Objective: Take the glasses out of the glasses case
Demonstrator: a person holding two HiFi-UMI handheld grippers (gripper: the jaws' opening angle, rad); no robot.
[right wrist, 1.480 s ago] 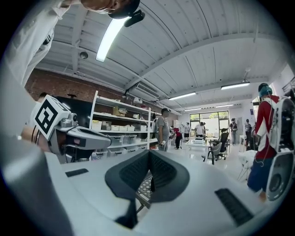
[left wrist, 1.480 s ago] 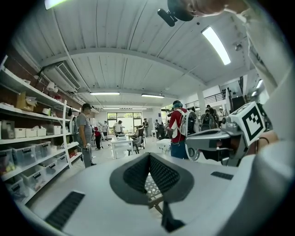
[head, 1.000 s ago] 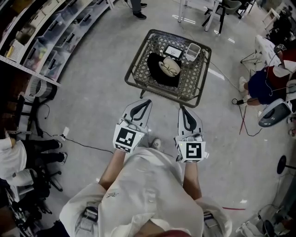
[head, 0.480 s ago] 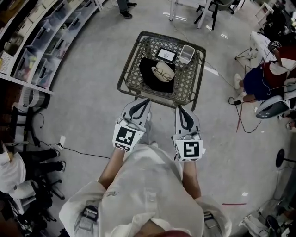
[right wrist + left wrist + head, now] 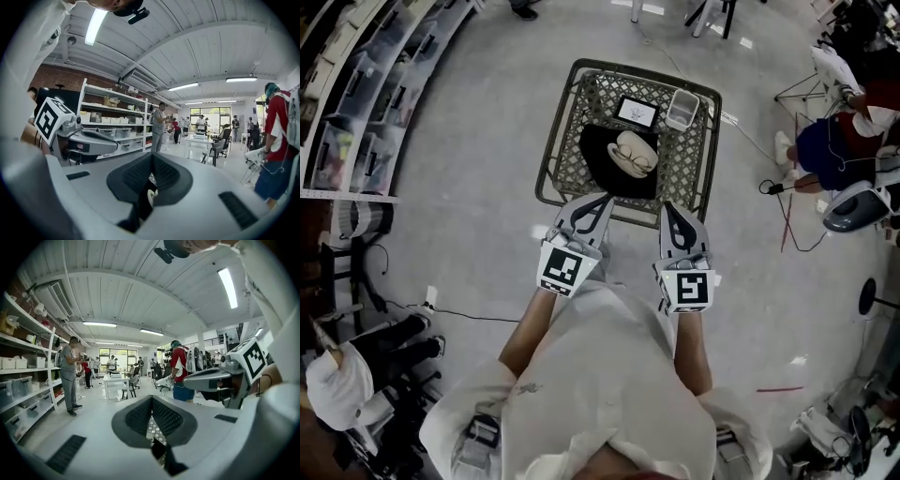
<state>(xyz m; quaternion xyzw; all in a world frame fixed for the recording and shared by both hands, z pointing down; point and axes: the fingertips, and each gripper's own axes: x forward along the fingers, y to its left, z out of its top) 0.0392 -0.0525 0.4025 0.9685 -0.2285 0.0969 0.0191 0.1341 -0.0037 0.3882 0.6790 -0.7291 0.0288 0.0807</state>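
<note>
**Head view.** A square wire-mesh metal table (image 5: 551, 155) carries a black cloth (image 5: 598, 148) at its centre as padding. On the cloth rests the cream oval glasses case (image 5: 628, 142), with the thin-framed glasses (image 5: 641, 159) showing in it, exposed for lifting out. The left gripper (image 5: 603, 199) and right gripper (image 5: 668, 205) hang over the table's near edge, short of the case.

**Left gripper view.** The jaws meet tip to tip, holding nothing, with mesh visible beneath.

**Right gripper view.** The jaws are likewise closed and empty, and the pale patch beneath is probably the case
</note>
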